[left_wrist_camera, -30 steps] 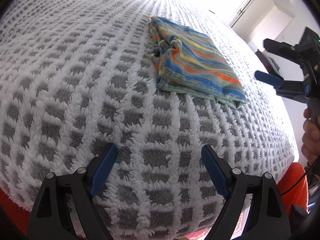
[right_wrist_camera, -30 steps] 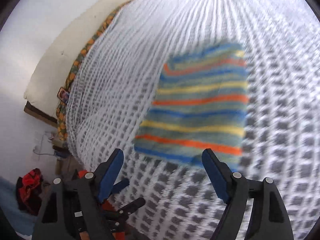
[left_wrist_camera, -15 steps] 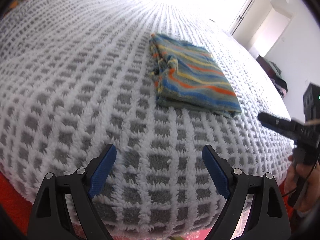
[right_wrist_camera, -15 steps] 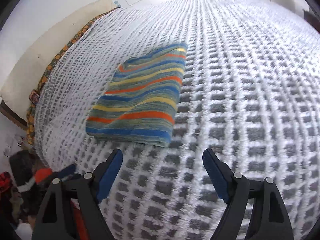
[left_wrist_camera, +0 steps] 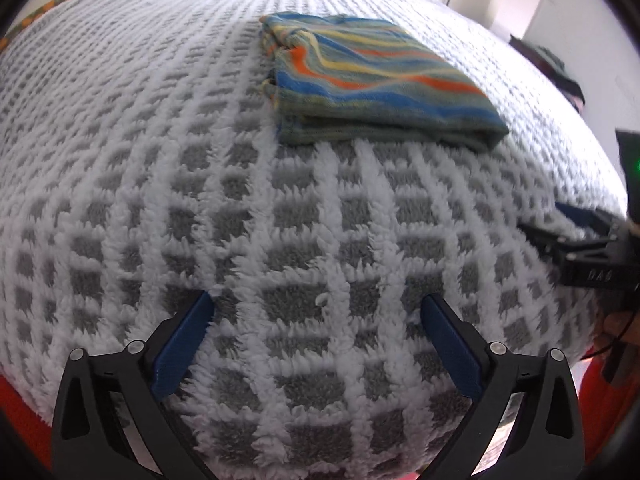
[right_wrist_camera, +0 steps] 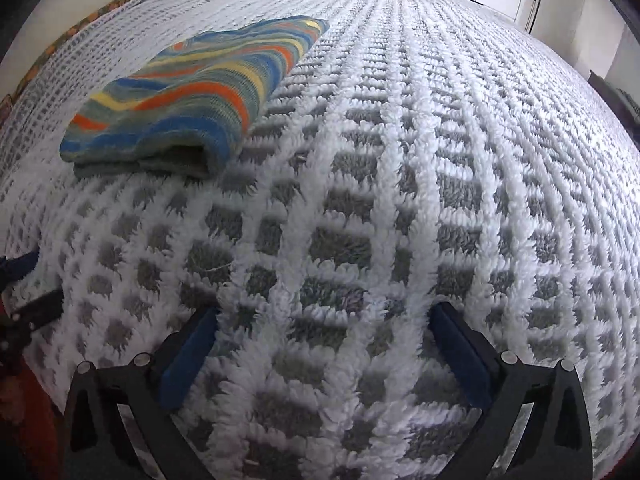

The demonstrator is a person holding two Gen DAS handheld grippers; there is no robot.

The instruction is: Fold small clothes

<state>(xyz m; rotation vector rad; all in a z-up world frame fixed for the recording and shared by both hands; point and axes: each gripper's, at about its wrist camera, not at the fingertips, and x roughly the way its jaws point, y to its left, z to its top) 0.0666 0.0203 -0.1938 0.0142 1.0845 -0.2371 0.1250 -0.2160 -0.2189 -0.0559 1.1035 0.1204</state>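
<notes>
One striped garment [left_wrist_camera: 372, 80] is seen lying on the grey-and-white checked blanket [left_wrist_camera: 280, 240], already folded into a compact, layered rectangle with its stacked edges showing at the near side. It is placed well ahead of both tools, and nothing is touching it. The left gripper [left_wrist_camera: 318, 316] is held low over bare blanket with its jaws spread wide and nothing between them. The right gripper [right_wrist_camera: 324, 328] is likewise held wide apart and empty, close above the pile, with the garment off to its left. From the left wrist view, the right gripper is partly seen at the frame's right edge. The fold of this piece is judged to be finished: no loose sleeve or corner is seen trailing. No further clothes are shown in either view, so whether more remain to be folded cannot be told.
</notes>
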